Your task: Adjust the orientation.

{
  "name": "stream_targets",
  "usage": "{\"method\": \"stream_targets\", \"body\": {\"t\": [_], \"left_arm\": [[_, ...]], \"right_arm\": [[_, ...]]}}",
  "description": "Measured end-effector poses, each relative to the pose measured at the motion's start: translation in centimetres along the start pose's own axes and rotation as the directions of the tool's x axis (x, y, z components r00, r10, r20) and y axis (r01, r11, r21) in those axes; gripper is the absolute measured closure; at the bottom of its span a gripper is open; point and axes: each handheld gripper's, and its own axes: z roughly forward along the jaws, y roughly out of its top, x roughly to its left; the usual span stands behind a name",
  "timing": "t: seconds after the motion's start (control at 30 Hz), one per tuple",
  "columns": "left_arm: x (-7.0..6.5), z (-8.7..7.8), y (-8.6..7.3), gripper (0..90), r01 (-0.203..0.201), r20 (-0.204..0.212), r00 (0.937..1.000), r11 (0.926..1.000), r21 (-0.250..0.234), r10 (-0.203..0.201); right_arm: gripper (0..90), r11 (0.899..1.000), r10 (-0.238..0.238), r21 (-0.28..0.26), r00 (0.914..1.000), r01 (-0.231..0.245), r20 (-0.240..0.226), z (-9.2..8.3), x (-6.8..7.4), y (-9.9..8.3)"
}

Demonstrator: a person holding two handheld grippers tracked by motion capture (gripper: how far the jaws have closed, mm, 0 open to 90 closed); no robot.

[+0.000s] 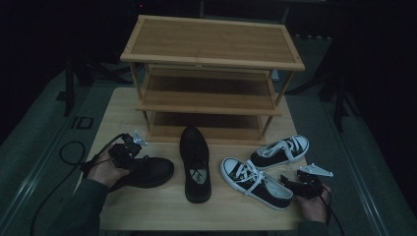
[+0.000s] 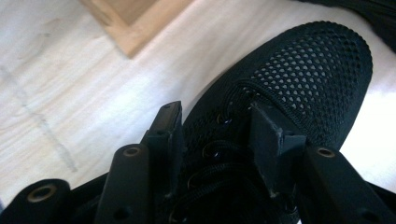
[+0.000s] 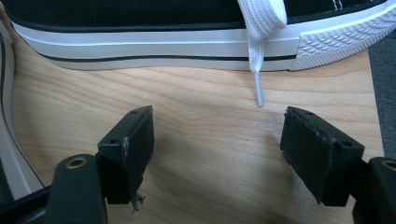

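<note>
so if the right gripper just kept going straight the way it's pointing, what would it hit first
Most likely the white rubber sidewall of the black canvas sneaker lying across its path. The right gripper has its jaws open over bare table, and a white lace tip hangs down just short of the sole, so it might brush that first.

Black mesh-toed lace-up shoe (image 1: 147,170), lying level at lower left of the high view, toe pointing right, laces up.
</note>
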Motion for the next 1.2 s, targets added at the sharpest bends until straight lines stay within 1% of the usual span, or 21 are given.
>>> {"method": "stream_targets", "body": {"t": [0.03, 0.07, 0.1, 0.17, 0.2, 0.27, 0.3, 0.33, 0.4, 0.5, 0.57, 0.63, 0.67, 0.73, 0.77, 0.87, 0.93, 1.07, 1.13, 1.17, 1.2], "left_arm": [[0.5, 0.2, 0.3, 57.2, 0.023, -0.006, 0.9997, 0.9997, 0.002, -0.023], [0.5, 0.2, 0.3, 58.1, 0.023, -0.006, 0.9997, 0.9997, 0.002, -0.023], [0.9, 0.4, 0.5, 58.1, 0.042, -0.016, 0.9990, 0.9991, 0.001, -0.042], [1.1, 0.5, 0.7, 61.6, 0.061, -0.028, 0.9978, 0.9982, 0.003, -0.060], [1.4, 0.6, 0.9, 61.6, 0.071, -0.033, 0.9969, 0.9975, 0.004, -0.071], [1.9, 0.8, 1.1, 65.9, 0.095, -0.030, 0.9951, 0.9954, 0.007, -0.095], [2.4, 1.0, 1.3, 70.4, 0.121, -0.043, 0.9918, 0.9926, 0.005, -0.121], [2.4, 1.0, 1.3, 72.0, 0.121, -0.043, 0.9918, 0.9926, 0.005, -0.121], [3.0, 1.2, 1.5, 73.2, 0.146, -0.055, 0.9878, 0.9893, 0.001, -0.145], [3.8, 1.4, 1.7, 76.1, 0.190, -0.072, 0.9791, 0.9817, -0.015, -0.190], [4.4, 1.5, 1.6, 77.8, 0.224, -0.069, 0.9718, 0.9742, -0.029, -0.225], [4.6, 1.3, 1.5, 78.1, 0.239, -0.057, 0.9687, 0.9701, -0.040, -0.241], [4.6, 1.1, 1.4, 76.8, 0.240, -0.052, 0.9688, 0.9696, -0.046, -0.243], [4.6, 0.3, 1.1, 70.8, 0.248, -0.025, 0.9678, 0.9657, -0.076, -0.251], [4.6, -0.2, 1.0, 68.7, 0.249, -0.023, 0.9675, 0.9645, -0.088, -0.252], [4.6, -1.7, 0.4, 68.4, 0.245, -0.018, 0.9684, 0.9628, -0.114, -0.249], [4.6, -2.5, 0.0, 68.4, 0.238, -0.020, 0.9702, 0.9641, -0.119, -0.242], [4.9, -3.6, -1.2, 68.8, 0.218, -0.041, 0.9739, 0.9704, -0.103, -0.223], [5.2, -3.9, -2.0, 70.6, 0.219, -0.054, 0.9730, 0.9712, -0.094, -0.225], [5.5, -4.1, -2.3, 73.6, 0.225, -0.052, 0.9716, 0.9694, -0.099, -0.231], [5.7, -4.2, -2.7, 73.6, 0.230, -0.058, 0.9698, 0.9679, -0.101, -0.237]], "right_arm": [[25.7, 1.000, 0.000, 0.000, 1.0000, 0.000, 0.000, 0.0, 0.0, 0.0], [25.7, 1.000, 0.000, 0.000, 1.0000, 0.000, 0.000, 0.0, 0.0, 0.0], [25.7, 1.000, 0.000, 0.000, 1.0000, 0.000, 0.000, 0.0, 0.0, 0.0], [25.7, 1.000, -0.001, 0.000, 1.0000, 0.001, 0.000, 0.0, 0.0, 0.0], [25.7, 1.000, -0.001, 0.000, 1.0000, 0.001, 0.000, 0.0, 0.0, 0.0], [25.7, 1.000, 0.000, 0.000, 1.0000, 0.000, 0.000, 0.0, 0.0, 0.0], [25.7, 1.000, 0.000, 0.000, 1.0000, 0.000, 0.000, 0.0, 0.0, 0.0], [25.7, 1.000, 0.000, 0.000, 1.0000, 0.000, 0.000, 0.0, 0.0, 0.0], [25.7, 1.000, 0.000, 0.000, 1.0000, 0.000, 0.000, 0.0, 0.0, 0.0], [25.7, 1.000, 0.000, 0.000, 1.0000, 0.000, 0.000, 0.0, 0.0, 0.0], [25.7, 1.000, 0.000, 0.000, 1.0000, 0.000, 0.000, 0.0, 0.0, 0.0], [25.7, 1.000, 0.000, 0.000, 1.0000, 0.000, 0.000, 0.0, 0.0, 0.0], [25.7, 1.000, 0.000, 0.000, 1.0000, 0.000, 0.000, 0.0, 0.0, 0.0], [25.7, 1.000, 0.000, 0.000, 1.0000, 0.000, 0.000, 0.0, 0.0, 0.0], [25.7, 1.000, -0.001, 0.000, 1.0000, 0.001, 0.000, 0.0, 0.0, 0.0], [25.7, 1.000, 0.000, 0.000, 1.0000, 0.000, 0.000, 0.0, 0.0, 0.0], [25.7, 1.000, 0.000, 0.000, 1.0000, 0.000, 0.000, 0.0, 0.0, 0.0], [25.7, 1.000, 0.000, 0.000, 1.0000, 0.000, 0.000, 0.0, 0.0, 0.0], [25.7, 1.000, 0.000, 0.000, 1.0000, 0.000, 0.000, 0.0, 0.0, 0.0], [25.7, 1.000, 0.000, 0.000, 1.0000, 0.000, 0.000, 0.0, 0.0, 0.0], [25.7, 1.000, 0.000, 0.000, 1.0000, 0.000, 0.000, 0.0, 0.0, 0.0]]}}
